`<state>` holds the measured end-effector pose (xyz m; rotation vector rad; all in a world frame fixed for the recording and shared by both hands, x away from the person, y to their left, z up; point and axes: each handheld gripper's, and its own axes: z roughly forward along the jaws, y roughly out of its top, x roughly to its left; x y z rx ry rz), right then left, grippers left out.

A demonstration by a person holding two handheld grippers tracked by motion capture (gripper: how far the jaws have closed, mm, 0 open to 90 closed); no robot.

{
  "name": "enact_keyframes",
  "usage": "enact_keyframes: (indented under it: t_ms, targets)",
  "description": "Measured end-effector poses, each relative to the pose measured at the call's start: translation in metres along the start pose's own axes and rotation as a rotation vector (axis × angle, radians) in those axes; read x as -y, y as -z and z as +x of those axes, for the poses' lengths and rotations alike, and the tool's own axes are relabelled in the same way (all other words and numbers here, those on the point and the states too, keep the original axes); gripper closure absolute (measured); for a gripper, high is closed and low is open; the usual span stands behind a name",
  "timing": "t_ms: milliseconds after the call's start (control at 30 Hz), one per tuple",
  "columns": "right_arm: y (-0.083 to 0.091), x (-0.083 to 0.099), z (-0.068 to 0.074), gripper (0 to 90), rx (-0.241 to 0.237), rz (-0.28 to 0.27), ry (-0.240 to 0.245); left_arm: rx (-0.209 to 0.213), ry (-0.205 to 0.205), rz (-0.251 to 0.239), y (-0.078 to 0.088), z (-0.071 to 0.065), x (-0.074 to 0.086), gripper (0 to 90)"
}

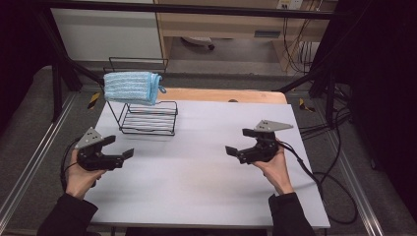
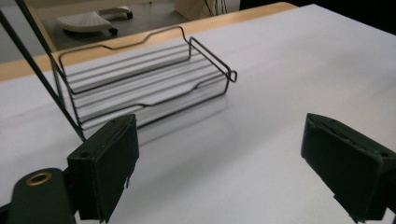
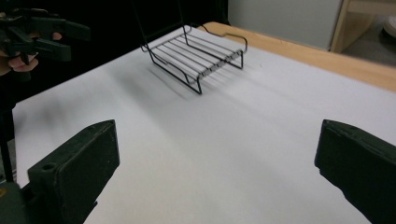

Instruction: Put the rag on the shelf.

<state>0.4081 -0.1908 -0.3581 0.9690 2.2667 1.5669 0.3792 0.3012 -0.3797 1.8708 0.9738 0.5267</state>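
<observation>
Hanging over the top bar of a black wire rack (image 1: pixel 147 115), a folded blue towel (image 1: pixel 132 87) sits at the far left of the white counter (image 1: pixel 206 167). Its long axis runs left to right, along the bar, with a small loop sticking out at its right end; the folded sides drop down toward the rack's tray. That tray is a low basket of parallel wires, its long side also running left to right, and in the left gripper view the wires (image 2: pixel 144 77) lie just beyond the jaws, bare.

The left tongs (image 1: pixel 125 147) hover at the near left of the counter, held in the person's left hand (image 1: pixel 81 174), pointing to the right and a little toward the rack. Their jaws stand wide apart with nothing but counter between them. The rack is near them, not touching.

The right tongs (image 1: pixel 241 141) are at the near right, held in the right hand (image 1: pixel 275 169), pointing left across the counter toward the other pair. Their jaws are also spread wide, with bare counter between. In the right gripper view the rack (image 3: pixel 196 53) stands well off at the far side, and the left tongs (image 3: pixel 70 39) show at the upper left edge.

Both tongs are well apart from the towel
</observation>
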Motion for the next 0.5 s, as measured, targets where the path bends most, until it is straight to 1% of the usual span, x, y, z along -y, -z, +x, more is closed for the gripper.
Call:
enact_keyframes:
  t_ms: [67, 133, 233, 300, 367, 500]
  targets:
    - [0.008, 0.016, -0.006, 0.6, 0.014, 0.009, -0.005, 0.014, 0.000, 0.010, -0.005, -0.003, 0.007, 11.3]
    - [0.014, 0.031, -0.011, 0.6, 0.022, 0.018, -0.019, 0.024, -0.001, 0.021, -0.009, -0.006, 0.014, 11.3]
    - [0.022, 0.052, -0.019, 0.6, 0.035, 0.038, -0.037, 0.036, -0.009, 0.040, -0.013, -0.008, 0.020, 11.3]
    - [0.025, 0.063, -0.022, 0.6, 0.042, 0.046, -0.047, 0.046, -0.011, 0.043, -0.016, -0.010, 0.023, 11.3]
    - [0.028, 0.070, -0.025, 0.6, 0.050, 0.066, -0.054, 0.054, -0.012, 0.050, -0.019, -0.011, 0.027, 11.3]
    - [0.032, 0.078, -0.027, 0.6, 0.049, 0.051, -0.069, 0.067, -0.026, 0.076, -0.022, -0.015, 0.032, 11.3]
